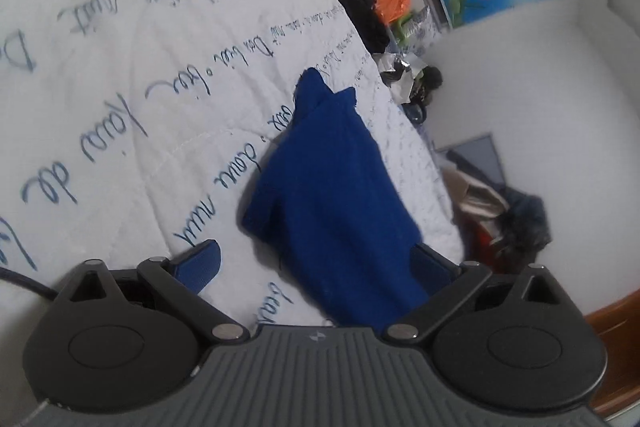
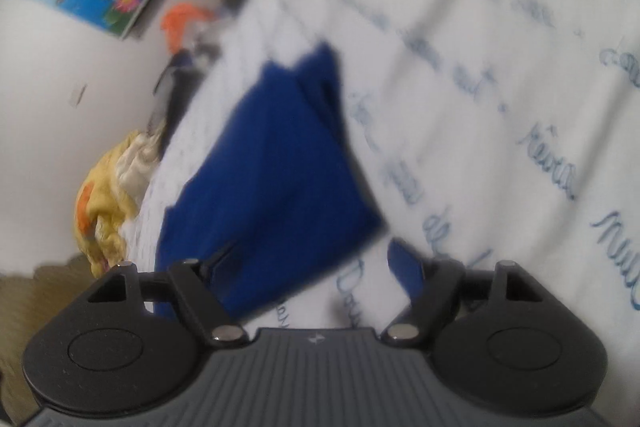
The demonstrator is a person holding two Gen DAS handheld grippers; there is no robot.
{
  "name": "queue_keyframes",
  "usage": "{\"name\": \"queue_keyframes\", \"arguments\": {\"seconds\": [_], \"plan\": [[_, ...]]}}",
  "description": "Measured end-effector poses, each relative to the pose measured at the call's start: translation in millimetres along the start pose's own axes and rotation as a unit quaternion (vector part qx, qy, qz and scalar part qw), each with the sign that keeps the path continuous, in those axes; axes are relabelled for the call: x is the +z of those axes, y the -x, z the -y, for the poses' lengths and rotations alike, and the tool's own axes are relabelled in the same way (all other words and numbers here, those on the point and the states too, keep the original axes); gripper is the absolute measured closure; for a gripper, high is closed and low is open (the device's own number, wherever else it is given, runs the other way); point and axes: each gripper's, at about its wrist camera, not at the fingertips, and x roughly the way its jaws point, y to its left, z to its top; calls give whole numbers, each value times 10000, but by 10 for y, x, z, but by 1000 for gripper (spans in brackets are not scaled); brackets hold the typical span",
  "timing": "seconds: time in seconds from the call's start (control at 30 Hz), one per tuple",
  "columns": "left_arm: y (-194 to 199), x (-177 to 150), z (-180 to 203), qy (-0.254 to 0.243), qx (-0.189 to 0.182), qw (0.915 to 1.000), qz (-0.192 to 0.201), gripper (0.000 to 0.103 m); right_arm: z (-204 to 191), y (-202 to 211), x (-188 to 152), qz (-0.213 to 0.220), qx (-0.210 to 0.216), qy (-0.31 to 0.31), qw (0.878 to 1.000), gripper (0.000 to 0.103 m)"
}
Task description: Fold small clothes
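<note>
Left gripper (image 1: 316,267) and right gripper (image 2: 316,269), both spread wide and released, at opposite ends of the blue garment (image 1: 332,195), which lies on the bed quilt (image 1: 120,67) near its edge. Risk: 1 careless pull could slide it off toward the floor clutter (image 1: 500,211).

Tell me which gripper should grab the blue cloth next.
Probably the left gripper: its jaws are open with the blue cloth lying between them, and the view is sharp. The right gripper is open too, but its view is blurred and the cloth sits off to one side.
</note>
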Motion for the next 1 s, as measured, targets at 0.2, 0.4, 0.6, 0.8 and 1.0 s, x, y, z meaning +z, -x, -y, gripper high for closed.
{"name": "queue_keyframes", "arguments": {"seconds": [0.2, 0.4, 0.6, 0.8, 1.0], "plan": [[-266, 24, 89, 362, -404, 9985, 1, 8, -94, -338, 78, 342, 482, -387, 9975, 19], [-461, 67, -21, 399, 165, 9990, -80, 61, -73, -571, 166, 168, 325, -552, 9978, 87], [-409, 158, -54, 591, 217, 9974, -342, 62, -5, -679, 248, -44, 408, -668, 9969, 90], [-189, -3, -64, 615, 113, 9980, -32, 28, 50, -475, 175, -107, 592, -857, 9945, 48], [-500, 70, 137, -75, 273, 9986, 438, 36, -21, -602, 148, 172, 802, -936, 9922, 48]]}}
